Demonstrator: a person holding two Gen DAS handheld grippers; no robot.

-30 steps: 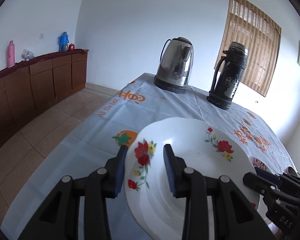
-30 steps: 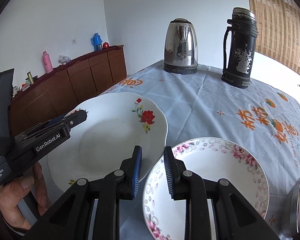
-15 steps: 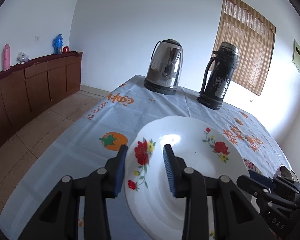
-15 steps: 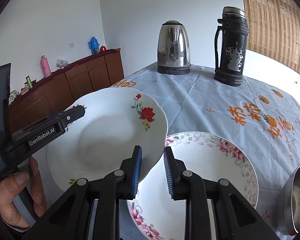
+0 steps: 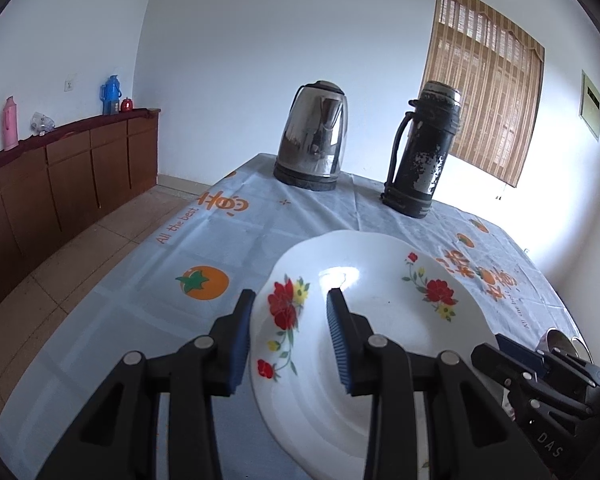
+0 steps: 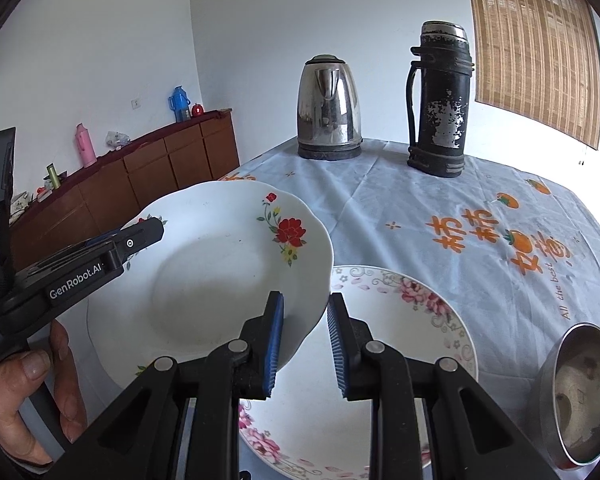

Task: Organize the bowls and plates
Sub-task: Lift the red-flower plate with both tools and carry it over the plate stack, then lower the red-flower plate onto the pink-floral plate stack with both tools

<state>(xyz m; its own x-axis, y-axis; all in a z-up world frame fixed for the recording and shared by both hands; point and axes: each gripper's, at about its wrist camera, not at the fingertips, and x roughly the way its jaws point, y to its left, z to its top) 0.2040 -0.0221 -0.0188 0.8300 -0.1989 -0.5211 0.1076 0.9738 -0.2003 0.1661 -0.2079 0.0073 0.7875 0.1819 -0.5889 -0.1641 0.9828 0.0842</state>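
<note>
1. The left gripper (image 5: 290, 336) clamped the near rim of the white plate (image 5: 380, 320); the right gripper (image 6: 304, 340) pinched the opposite rim.
2. The plate hung tilted, partly over the pink-flowered plate (image 6: 400, 320) on the table (image 6: 420, 208).
3. A steel bowl (image 6: 580, 396) sat right; kettle (image 6: 329, 108) and flask (image 6: 440, 100) stood well apart.

Red-flower plate (image 6: 204, 280) is hanging above the table (image 5: 148, 280), its rim sitting between the jaws of the left gripper (image 5: 290, 334) and of the right gripper (image 6: 304, 344). Pink-flower plate (image 6: 412, 320) is lying on the table, right of and partly under it. Metal bowl (image 6: 580, 396) is sitting further right. Kettle (image 6: 329, 110) and flask (image 6: 440, 100) are standing behind, kettle on the left.
</note>
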